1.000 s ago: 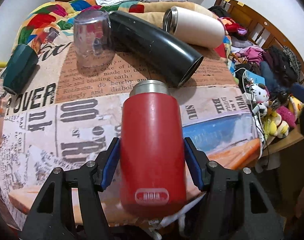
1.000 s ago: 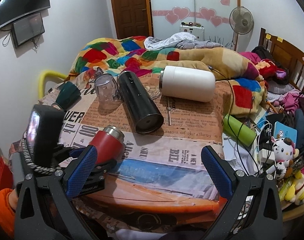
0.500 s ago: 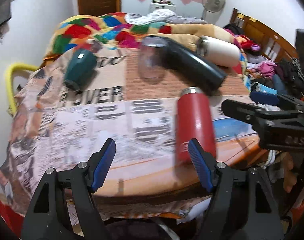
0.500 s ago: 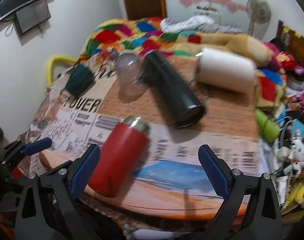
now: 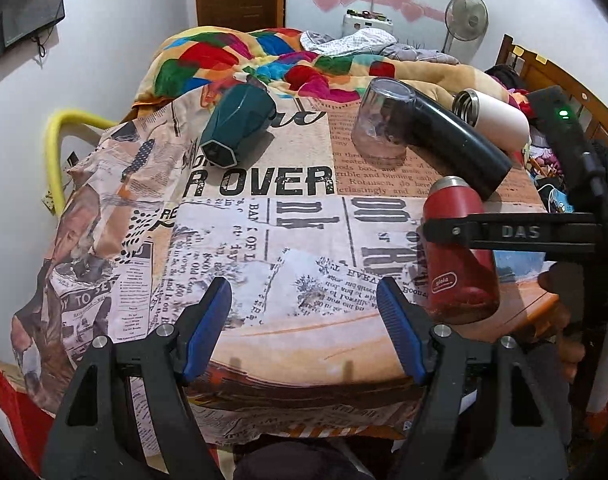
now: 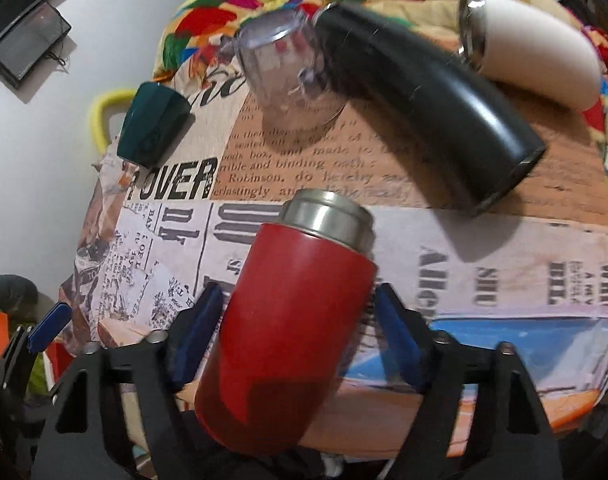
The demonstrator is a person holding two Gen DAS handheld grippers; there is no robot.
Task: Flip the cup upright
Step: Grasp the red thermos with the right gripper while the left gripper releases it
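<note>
A red flask [image 6: 291, 308] with a steel rim lies on the newspaper-print tablecloth [image 5: 263, 240] near the front edge. My right gripper [image 6: 295, 332] has its blue pads on both sides of the flask, with small gaps showing. In the left wrist view the flask [image 5: 460, 256] sits at the right with the right gripper's arm [image 5: 516, 232] across it. My left gripper [image 5: 304, 328] is open and empty at the front edge, left of the flask.
A black flask [image 5: 452, 140], a white flask [image 5: 492, 120] and a dark green cup [image 5: 235, 128] lie on their sides further back. A clear glass [image 5: 384, 120] stands upside down. A colourful blanket [image 5: 263, 60] lies behind; clutter fills the right side.
My left gripper has let go of the red flask and pulled back to the left. My right gripper has moved in around the flask.
</note>
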